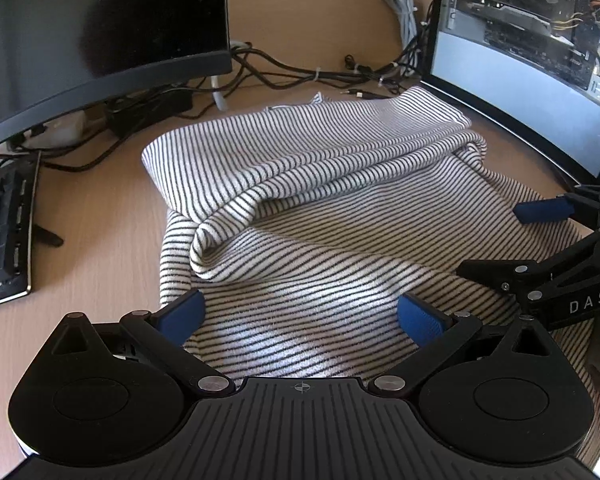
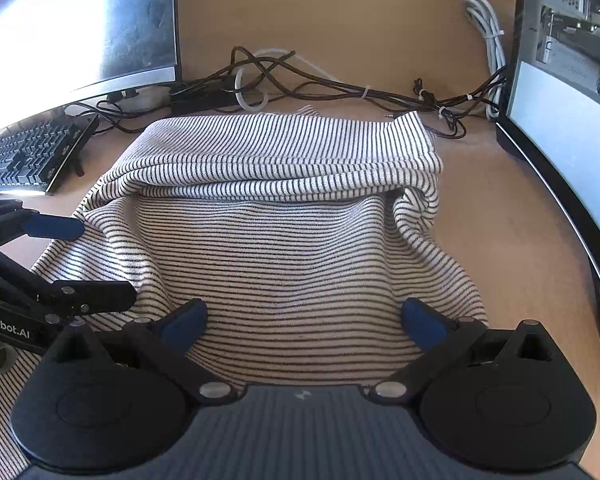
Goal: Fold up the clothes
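Note:
A black-and-white striped garment (image 1: 320,208) lies on the wooden desk, its far part folded back toward me in a thick roll; it also shows in the right wrist view (image 2: 284,240). My left gripper (image 1: 300,314) is open and empty, its blue pads just above the garment's near part. My right gripper (image 2: 304,320) is open and empty over the garment's near edge. The right gripper shows at the right of the left wrist view (image 1: 548,236), open. The left gripper shows at the left of the right wrist view (image 2: 72,256), open.
A dark monitor (image 1: 92,28) and a keyboard (image 1: 4,232) stand at the left. A computer case (image 1: 540,52) stands at the right. Tangled cables (image 1: 308,72) run along the back wall behind the garment.

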